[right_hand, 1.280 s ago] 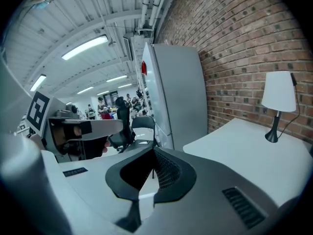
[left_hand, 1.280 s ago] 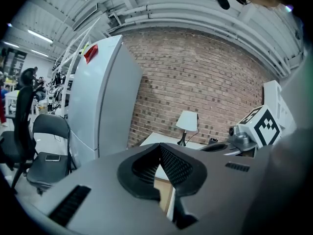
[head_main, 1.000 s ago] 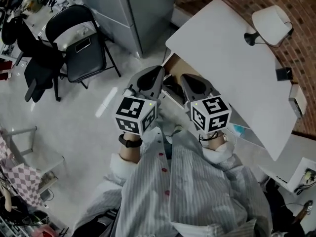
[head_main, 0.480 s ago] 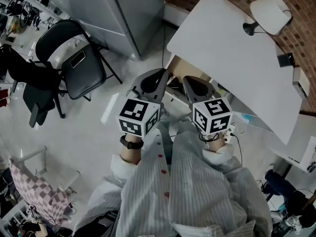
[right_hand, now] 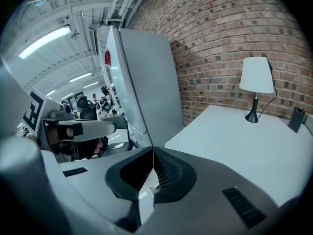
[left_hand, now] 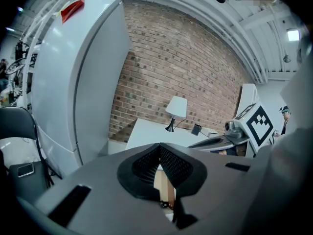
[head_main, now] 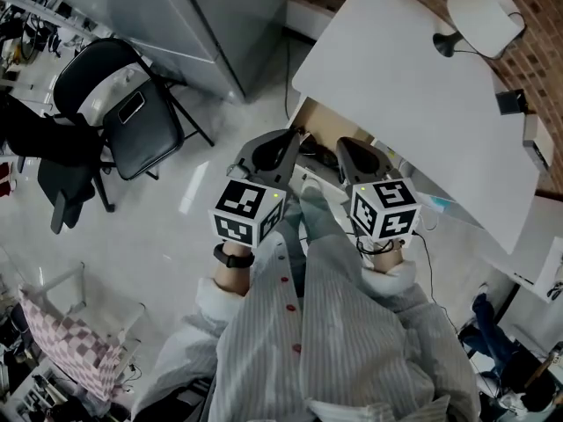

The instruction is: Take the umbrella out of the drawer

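The open brown drawer point(head_main: 318, 120) sits tucked beneath the overhanging edge of the white rectangular surface point(head_main: 413, 86), which roofs it from above. To its left the pale floor point(head_main: 189, 227) lies open, bounded by the tall grey metal cabinet point(head_main: 220, 16) and the black folding chair point(head_main: 132, 121).

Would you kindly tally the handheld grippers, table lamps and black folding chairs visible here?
Grey handheld grippers, fingers shut: 2 (left gripper, right gripper)
White table lamp with black stem: 1
Black folding chair with metal frame: 1
Total: 4
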A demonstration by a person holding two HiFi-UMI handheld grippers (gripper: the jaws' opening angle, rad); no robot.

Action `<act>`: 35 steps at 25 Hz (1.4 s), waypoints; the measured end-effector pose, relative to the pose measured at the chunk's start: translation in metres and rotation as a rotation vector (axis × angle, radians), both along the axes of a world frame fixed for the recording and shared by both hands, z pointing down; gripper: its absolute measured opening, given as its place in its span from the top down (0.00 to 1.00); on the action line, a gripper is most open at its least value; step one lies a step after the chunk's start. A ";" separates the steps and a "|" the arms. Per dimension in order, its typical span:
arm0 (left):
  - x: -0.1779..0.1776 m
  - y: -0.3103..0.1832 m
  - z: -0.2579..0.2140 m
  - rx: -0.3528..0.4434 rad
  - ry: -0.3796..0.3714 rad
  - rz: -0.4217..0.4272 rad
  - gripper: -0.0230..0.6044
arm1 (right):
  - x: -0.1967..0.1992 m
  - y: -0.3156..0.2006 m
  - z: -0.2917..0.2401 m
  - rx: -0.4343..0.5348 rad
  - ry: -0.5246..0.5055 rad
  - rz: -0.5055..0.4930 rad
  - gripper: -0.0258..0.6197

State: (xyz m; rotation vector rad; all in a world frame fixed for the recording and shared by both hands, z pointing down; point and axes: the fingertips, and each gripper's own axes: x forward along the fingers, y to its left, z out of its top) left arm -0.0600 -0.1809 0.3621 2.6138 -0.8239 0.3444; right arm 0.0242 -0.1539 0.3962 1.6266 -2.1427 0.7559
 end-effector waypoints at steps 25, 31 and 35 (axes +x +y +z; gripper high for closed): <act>0.082 0.001 0.167 -0.160 -0.158 0.193 0.95 | 0.061 0.009 0.135 -0.195 -0.038 0.050 0.91; 0.093 0.006 0.225 -0.199 -0.237 0.276 0.95 | 0.061 0.000 0.183 -0.239 -0.023 0.036 0.91; 0.102 0.011 0.262 -0.205 -0.290 0.349 0.95 | 0.067 -0.002 0.213 -0.269 -0.014 0.040 0.91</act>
